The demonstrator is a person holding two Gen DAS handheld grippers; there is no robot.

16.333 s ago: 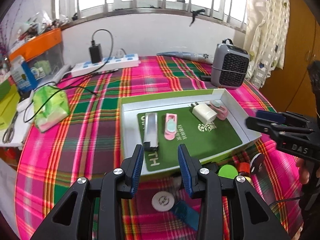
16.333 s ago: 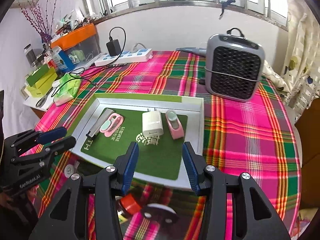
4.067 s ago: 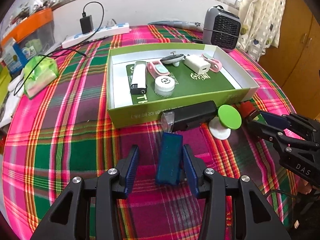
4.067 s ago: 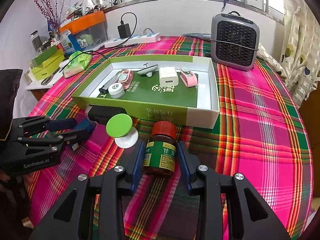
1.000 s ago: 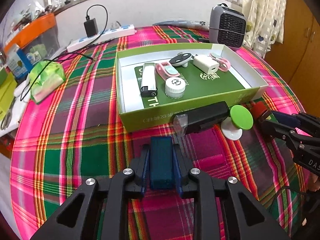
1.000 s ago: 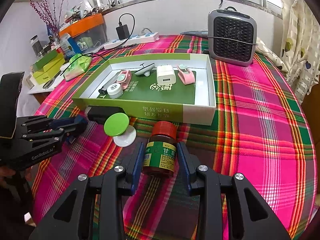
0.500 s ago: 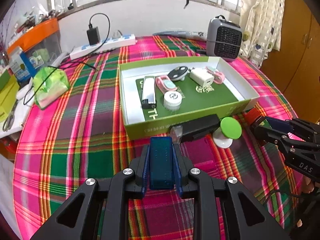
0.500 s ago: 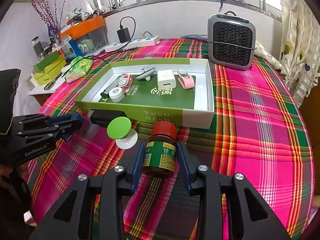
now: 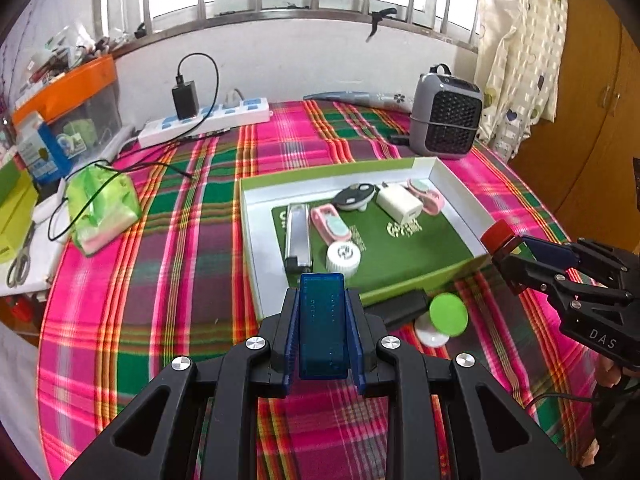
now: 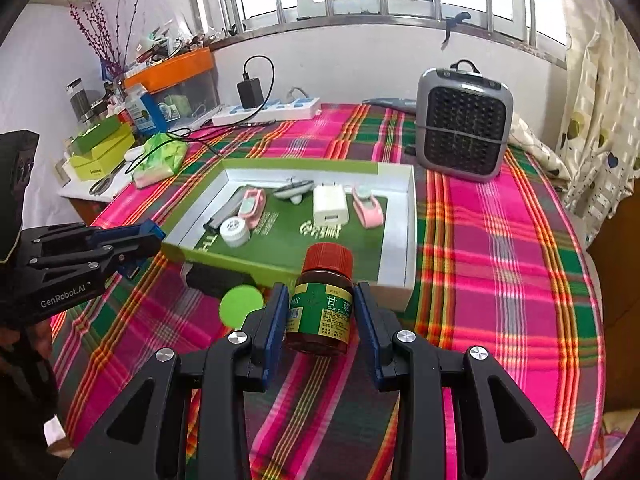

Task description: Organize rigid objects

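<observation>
My left gripper (image 9: 322,312) is shut on a flat blue case (image 9: 322,320) and holds it above the cloth, just in front of the green-and-white tray (image 9: 256,248). My right gripper (image 10: 321,308) is shut on a brown medicine bottle (image 10: 322,312) with a red cap, held above the cloth near the tray's front wall (image 10: 394,282). The tray holds a silver lighter (image 9: 298,236), a pink clip (image 9: 332,226), a white round cap (image 9: 343,256), a white charger (image 9: 398,208) and other small items. A black box (image 9: 400,306) and a green-topped disc (image 9: 448,314) lie in front of the tray.
A grey heater (image 10: 464,128) stands behind the tray at the right. A power strip (image 9: 204,118) with a charger lies at the back. A green tissue pack (image 9: 100,204) with cables lies at the left. Boxes and an orange-lidded bin (image 10: 172,76) crowd the left side table.
Both grippers have risen with their loads. The blue case and the bottle now hang higher and closer to the tray's front edge than a second ago.
</observation>
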